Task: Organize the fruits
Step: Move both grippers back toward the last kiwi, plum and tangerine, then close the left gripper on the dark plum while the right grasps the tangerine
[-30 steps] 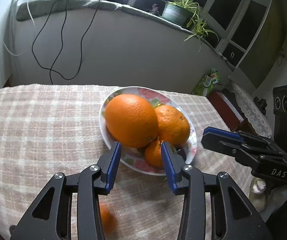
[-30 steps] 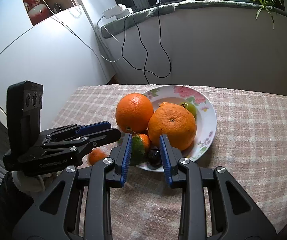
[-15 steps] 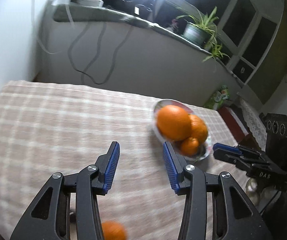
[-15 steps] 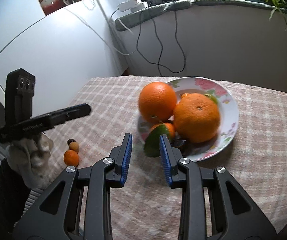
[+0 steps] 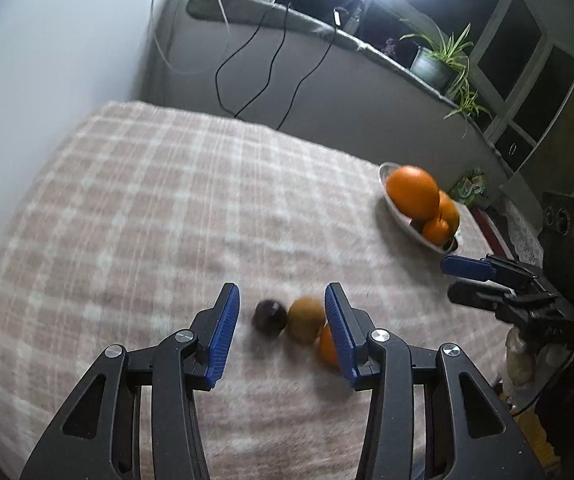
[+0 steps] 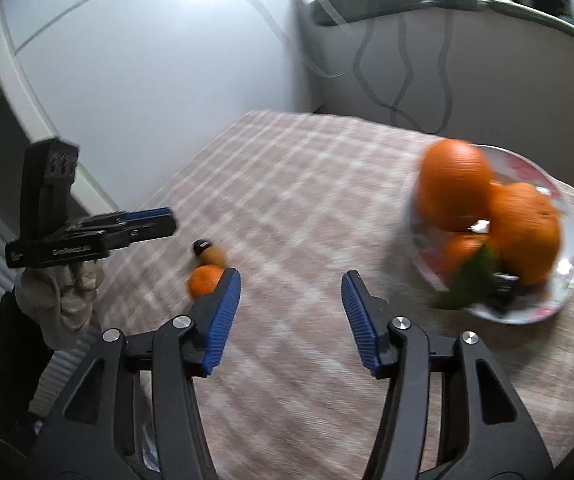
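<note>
Three small fruits lie in a row on the checked tablecloth: a dark round one [image 5: 269, 316], a brownish-yellow one [image 5: 306, 319] and a small orange one [image 5: 327, 345]. My left gripper [image 5: 282, 330] is open and empty, hovering over them with the fruits between its jaws. A flowered plate [image 6: 571, 236] holds two big oranges [image 6: 453, 184], a small mandarin [image 6: 461, 250] with a green leaf and a dark fruit. My right gripper [image 6: 291, 316] is open and empty, between the plate and the small fruits [image 6: 206, 276]. The plate also shows in the left wrist view [image 5: 397, 210].
The tablecloth [image 5: 159, 216] covers the whole table. A grey wall with hanging black cables [image 5: 255, 80] runs behind it, with a sill and potted plants [image 5: 443, 60] above. A white cabinet [image 6: 139, 64] stands off the table's left edge.
The left gripper has swung away from the plate to the three small fruits. The right gripper has opened wider and pulled back left of the plate.
</note>
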Available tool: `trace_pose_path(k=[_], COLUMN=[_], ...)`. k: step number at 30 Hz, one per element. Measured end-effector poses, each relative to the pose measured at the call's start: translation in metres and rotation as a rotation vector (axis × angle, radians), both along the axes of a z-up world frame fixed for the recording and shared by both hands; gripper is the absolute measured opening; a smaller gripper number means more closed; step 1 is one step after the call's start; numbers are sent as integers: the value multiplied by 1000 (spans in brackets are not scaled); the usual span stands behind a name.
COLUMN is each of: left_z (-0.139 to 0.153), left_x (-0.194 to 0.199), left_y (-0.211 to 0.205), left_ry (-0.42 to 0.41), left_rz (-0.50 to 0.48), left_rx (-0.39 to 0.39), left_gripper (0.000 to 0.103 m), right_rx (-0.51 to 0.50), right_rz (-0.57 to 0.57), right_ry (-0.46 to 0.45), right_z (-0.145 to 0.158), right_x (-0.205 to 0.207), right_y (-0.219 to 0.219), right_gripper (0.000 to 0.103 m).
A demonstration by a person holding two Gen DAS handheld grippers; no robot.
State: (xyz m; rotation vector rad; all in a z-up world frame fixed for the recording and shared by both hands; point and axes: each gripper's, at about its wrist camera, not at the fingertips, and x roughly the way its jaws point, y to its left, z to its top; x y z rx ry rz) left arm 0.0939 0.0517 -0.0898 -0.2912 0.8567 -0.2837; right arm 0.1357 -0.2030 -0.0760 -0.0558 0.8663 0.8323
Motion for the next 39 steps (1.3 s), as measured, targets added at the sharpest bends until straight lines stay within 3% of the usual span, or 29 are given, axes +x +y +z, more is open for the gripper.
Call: trace_pose_path(k=[6, 15, 24, 27, 31, 33, 39], left_z=[-13, -24, -30, -32, -32, -31, -33], left_x=[0, 8, 14, 14, 11, 9, 7], left_y=[0, 0, 3, 5, 6, 6, 9], left_ry=[17, 48, 69, 71, 70, 67, 67], left_rz=[-15, -39, -52, -55, -56, -50, -50], left_rx=[0, -21, -73, -91, -97, -78, -74], left_gripper=[40, 34, 34, 33, 27, 19, 19], right_rx=[-92, -133, -139, -128, -123, -128, -105], right_rz=[119, 172, 171, 170, 176, 171, 151], right_ry=[-49, -43, -9, 8, 8, -1, 9], right_z=[-11, -28, -40, -42, -40, -39, -38], right_x=[-22, -25, -18, -15, -17, -18, -18], right_y=[47, 84, 91, 90, 91, 92, 86], right_gripper=[55, 55, 55, 47, 41, 41, 40])
